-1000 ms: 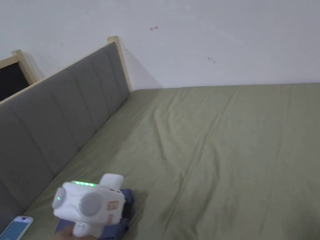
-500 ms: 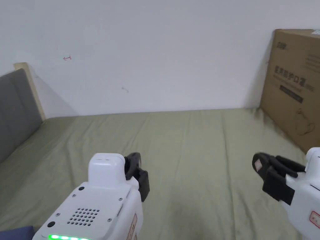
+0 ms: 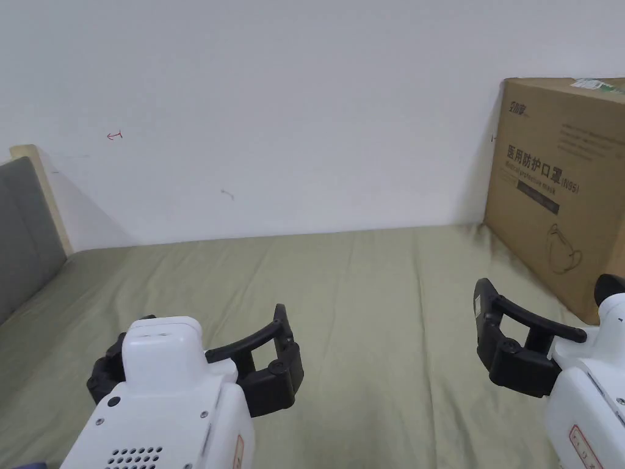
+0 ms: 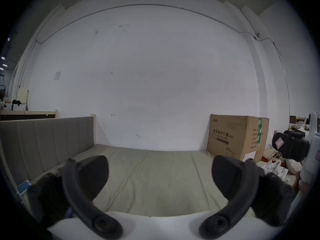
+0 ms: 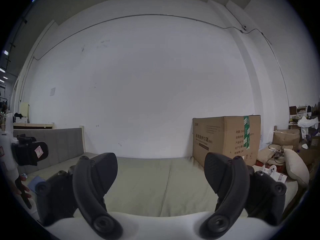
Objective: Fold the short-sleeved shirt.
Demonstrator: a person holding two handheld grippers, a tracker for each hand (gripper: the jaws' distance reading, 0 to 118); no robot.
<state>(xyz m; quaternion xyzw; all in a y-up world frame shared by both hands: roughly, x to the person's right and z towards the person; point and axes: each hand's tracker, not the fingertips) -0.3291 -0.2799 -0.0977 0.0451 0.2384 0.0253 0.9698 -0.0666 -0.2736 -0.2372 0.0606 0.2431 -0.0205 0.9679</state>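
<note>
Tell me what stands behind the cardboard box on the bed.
A white wall rises right behind the cardboard box. The box hides the strip of wall and bed directly behind it.

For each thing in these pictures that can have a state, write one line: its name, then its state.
Left gripper: open, empty, above the bed.
Right gripper: open, empty.
Shirt: blue, lying folded on the bed's left edge.
Box: closed, upright on the bed.
Bed: sheet creased.

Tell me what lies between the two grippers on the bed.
Nothing: in the head view, the stretch between the left gripper and the right gripper is bare green sheet, just creased. Both grippers are open.
</note>
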